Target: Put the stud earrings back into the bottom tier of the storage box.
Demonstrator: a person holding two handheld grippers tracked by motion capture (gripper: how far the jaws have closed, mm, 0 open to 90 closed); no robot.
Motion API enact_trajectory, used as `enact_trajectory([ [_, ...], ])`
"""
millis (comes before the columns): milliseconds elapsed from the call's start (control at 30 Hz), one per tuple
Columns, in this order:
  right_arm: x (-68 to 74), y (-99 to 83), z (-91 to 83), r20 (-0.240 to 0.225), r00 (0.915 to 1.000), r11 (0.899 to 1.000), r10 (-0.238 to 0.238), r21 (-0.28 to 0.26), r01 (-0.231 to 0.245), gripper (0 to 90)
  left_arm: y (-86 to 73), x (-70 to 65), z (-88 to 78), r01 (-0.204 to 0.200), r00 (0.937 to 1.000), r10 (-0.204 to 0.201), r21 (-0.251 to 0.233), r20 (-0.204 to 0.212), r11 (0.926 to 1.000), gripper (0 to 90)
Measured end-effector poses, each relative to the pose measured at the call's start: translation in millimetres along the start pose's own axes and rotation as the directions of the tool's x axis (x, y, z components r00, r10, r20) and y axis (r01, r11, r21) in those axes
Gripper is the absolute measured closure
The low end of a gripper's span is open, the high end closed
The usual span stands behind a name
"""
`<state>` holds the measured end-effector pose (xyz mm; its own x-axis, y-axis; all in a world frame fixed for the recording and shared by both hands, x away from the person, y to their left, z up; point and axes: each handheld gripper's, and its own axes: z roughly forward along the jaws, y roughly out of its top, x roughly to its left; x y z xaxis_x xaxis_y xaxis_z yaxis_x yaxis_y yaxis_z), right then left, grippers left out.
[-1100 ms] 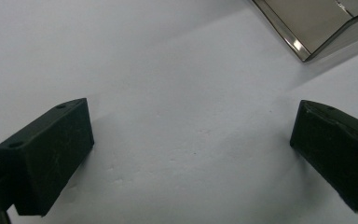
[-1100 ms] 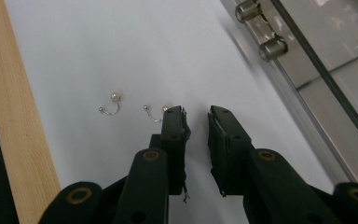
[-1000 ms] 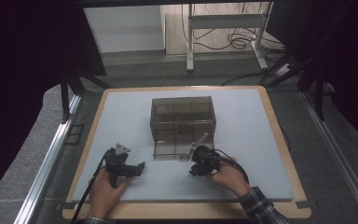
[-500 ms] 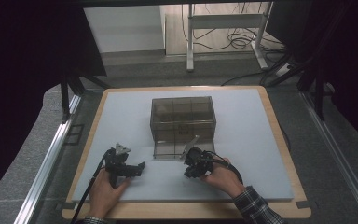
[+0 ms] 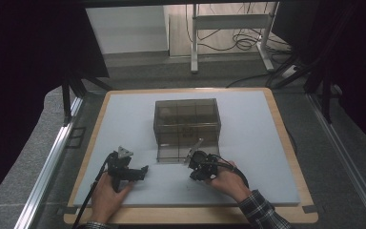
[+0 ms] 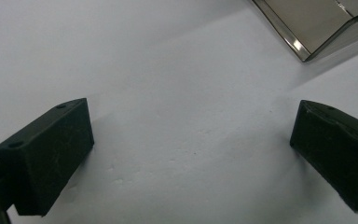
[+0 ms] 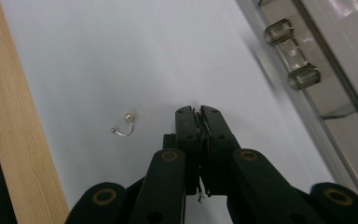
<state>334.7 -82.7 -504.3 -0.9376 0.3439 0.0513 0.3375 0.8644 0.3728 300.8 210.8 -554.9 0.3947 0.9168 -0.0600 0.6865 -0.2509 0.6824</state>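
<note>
The left gripper (image 5: 140, 172) is sitting on the white mat (image 5: 248, 143) with its jaws spread wide, holding nothing. The right gripper (image 7: 198, 112) is pressing its jaws tight together. A tiny earring (image 7: 125, 126) is lying just beside it, near the clear box (image 5: 187, 125)

A smoky clear box (image 5: 187, 123) sits on the white mat (image 5: 124, 119).

High view: fixed above, looks fwd/down on whole tabletop (image 5: 124, 119). Both gripper views sit close to the white mat, looking along own jaws; all share the clear box (image 5: 187, 123).
</note>
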Motion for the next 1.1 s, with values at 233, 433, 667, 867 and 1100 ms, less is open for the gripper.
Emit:
enact_trajectory([
  [233, -4.3, 0.7, -7.0, -0.012, 0.9999, 1.000, 0.011, -0.015, -0.011, 85.2, 0.0, 0.0, -0.1, 0.000, 1.0000, 0.000, 0.001, 0.000, 1.0000, 0.0],
  [433, -8.6, 3.2, -11.0, -0.017, 0.9998, 1.000, 0.012, -0.017, -0.012, 85.1, 0.0, 0.0, -0.1, 0.000, 1.0000, 0.000, 0.001, 0.000, 1.0000, 0.0],
  [667, -16.8, 7.2, -20.2, -0.015, 0.9997, 0.998, 0.021, -0.057, -0.022, 85.1, 0.1, 0.4, 0.0, -0.004, 1.0000, 0.004, -0.001, 0.000, 1.0000, 0.0],
  [867, -22.5, 9.7, -26.2, 0.003, 0.9993, 0.995, 0.037, -0.088, -0.037, 85.0, 0.1, 0.3, 0.0, -0.004, 1.0000, 0.004, 0.000, 0.000, 1.0000, 0.0],
  [1100, -34.1, 13.2, -32.4, 0.033, 0.9969, 0.987, 0.071, -0.144, -0.065, 84.9, 0.1, 0.7, -0.3, -0.009, 1.0000, 0.009, 0.004, 0.000, 0.9999, 0.0],
])
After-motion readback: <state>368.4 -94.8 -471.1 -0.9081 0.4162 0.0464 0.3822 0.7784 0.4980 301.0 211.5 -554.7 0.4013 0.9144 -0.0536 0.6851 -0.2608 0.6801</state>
